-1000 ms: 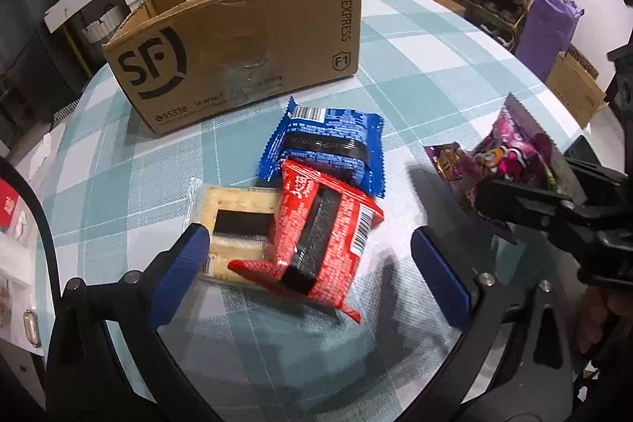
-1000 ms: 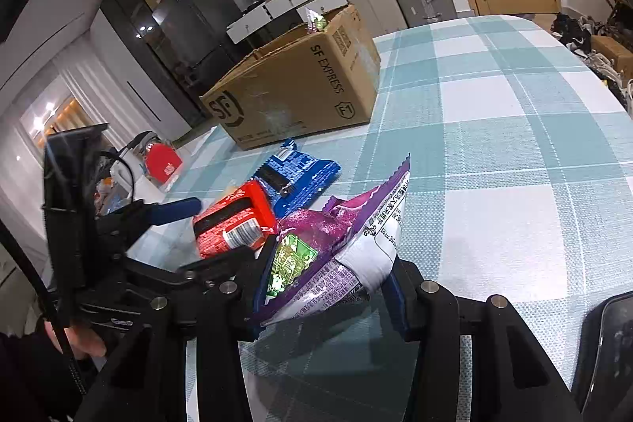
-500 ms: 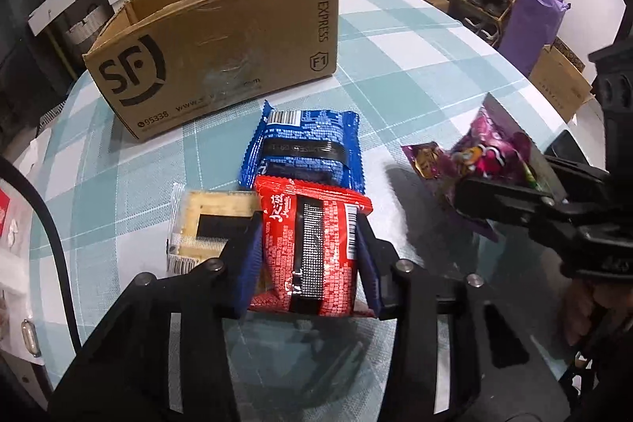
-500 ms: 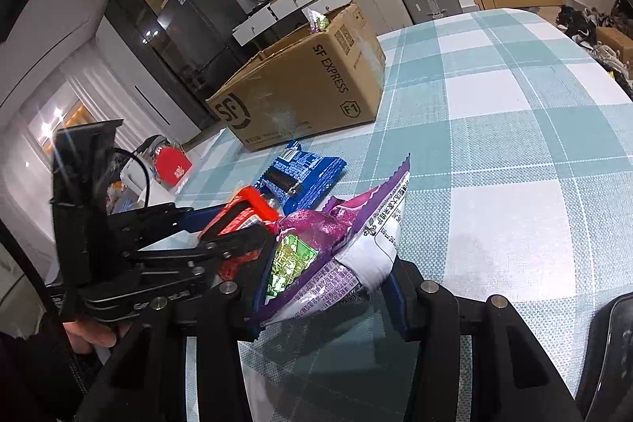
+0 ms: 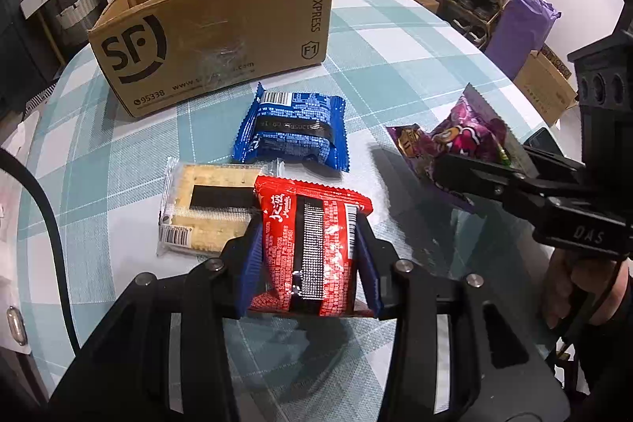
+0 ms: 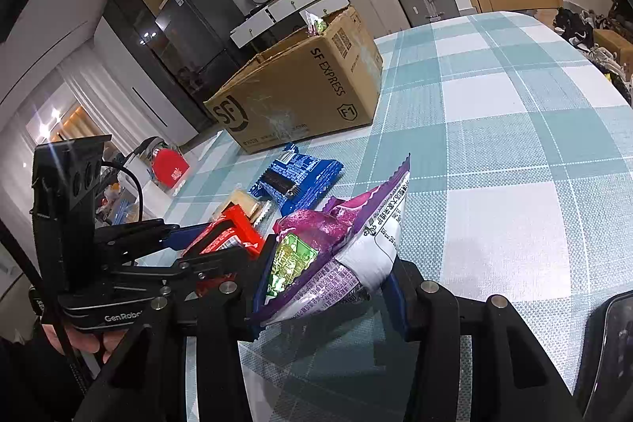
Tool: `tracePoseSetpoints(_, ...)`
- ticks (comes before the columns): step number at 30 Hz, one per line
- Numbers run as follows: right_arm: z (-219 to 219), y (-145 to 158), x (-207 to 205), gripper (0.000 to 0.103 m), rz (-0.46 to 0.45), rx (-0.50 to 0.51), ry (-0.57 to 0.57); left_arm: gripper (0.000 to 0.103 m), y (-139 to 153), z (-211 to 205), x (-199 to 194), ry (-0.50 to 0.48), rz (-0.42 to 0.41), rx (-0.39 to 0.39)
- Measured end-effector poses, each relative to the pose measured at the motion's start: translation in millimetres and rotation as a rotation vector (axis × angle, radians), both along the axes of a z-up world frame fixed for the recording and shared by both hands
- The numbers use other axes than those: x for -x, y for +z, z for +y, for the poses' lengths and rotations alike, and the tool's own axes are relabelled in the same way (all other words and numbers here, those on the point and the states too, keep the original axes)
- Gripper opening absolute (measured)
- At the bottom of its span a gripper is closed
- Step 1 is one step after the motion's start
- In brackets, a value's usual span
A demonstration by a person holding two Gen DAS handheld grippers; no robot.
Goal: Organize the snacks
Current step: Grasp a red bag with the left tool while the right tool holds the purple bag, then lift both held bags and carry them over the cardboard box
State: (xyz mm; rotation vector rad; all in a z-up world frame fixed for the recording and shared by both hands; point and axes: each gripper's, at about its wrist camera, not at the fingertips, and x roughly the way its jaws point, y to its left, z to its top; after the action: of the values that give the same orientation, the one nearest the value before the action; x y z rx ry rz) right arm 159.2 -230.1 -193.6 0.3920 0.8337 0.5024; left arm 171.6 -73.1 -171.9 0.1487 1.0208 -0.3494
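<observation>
My left gripper (image 5: pixel 308 263) is shut on a red snack packet (image 5: pixel 312 248), its blue pads pressing both sides, just above the checked tablecloth. Beside it lies a clear cracker pack (image 5: pixel 209 208), and beyond it a blue snack packet (image 5: pixel 292 133). My right gripper (image 6: pixel 328 283) is shut on a purple snack bag (image 6: pixel 348 244), held off the table; that purple bag (image 5: pixel 459 137) also shows at the right of the left wrist view. An open SF Express cardboard box (image 5: pixel 213 34) stands at the far side, with a purple packet poking out of it. From the right wrist view the box (image 6: pixel 300 93) sits behind the blue packet (image 6: pixel 296 180).
The round table (image 6: pixel 514 113) wears a teal and white checked cloth. A dark phone (image 6: pixel 609 351) lies at its near right edge. Suitcases, drawers and a fridge line the far wall; a shoe rack and a purple bag stand to the right of the table.
My left gripper went from wide open around the red packet to shut on it and tilted slightly. The right gripper kept still with the purple bag.
</observation>
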Motion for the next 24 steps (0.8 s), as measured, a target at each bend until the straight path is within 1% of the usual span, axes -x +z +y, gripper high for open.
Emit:
tracePoseSetpoints(2, -1, 0, 0, 0.048, 0.002, -0.001, -0.006, 0.040, 2, 1, 3, 0.000, -0.002, 0.018)
tracePoseSetpoints(7, -4, 5, 5, 0.048, -0.033, -0.001, -0.025, 0.040, 7, 8, 9, 0.008, -0.004, 0.053)
tracePoseSetpoints(12, 7, 11, 9, 0.048, -0.071, 0.052, -0.002, 0.040, 15, 24, 15, 0.048, -0.016, 0.091)
tracePoseSetpoints(16, 17, 16, 14, 0.048, -0.064, 0.036, 0.029, 0.040, 23, 36, 21, 0.078, -0.025, 0.115)
tracePoseSetpoints(20, 25, 31, 18, 0.048, -0.090, 0.026, 0.049, 0.040, 37, 45, 27, 0.090, -0.062, 0.137)
tracePoseSetpoints(24, 29, 57, 18, 0.048, -0.123, 0.005, 0.060, 0.040, 62, 58, 31, 0.100, -0.120, 0.182)
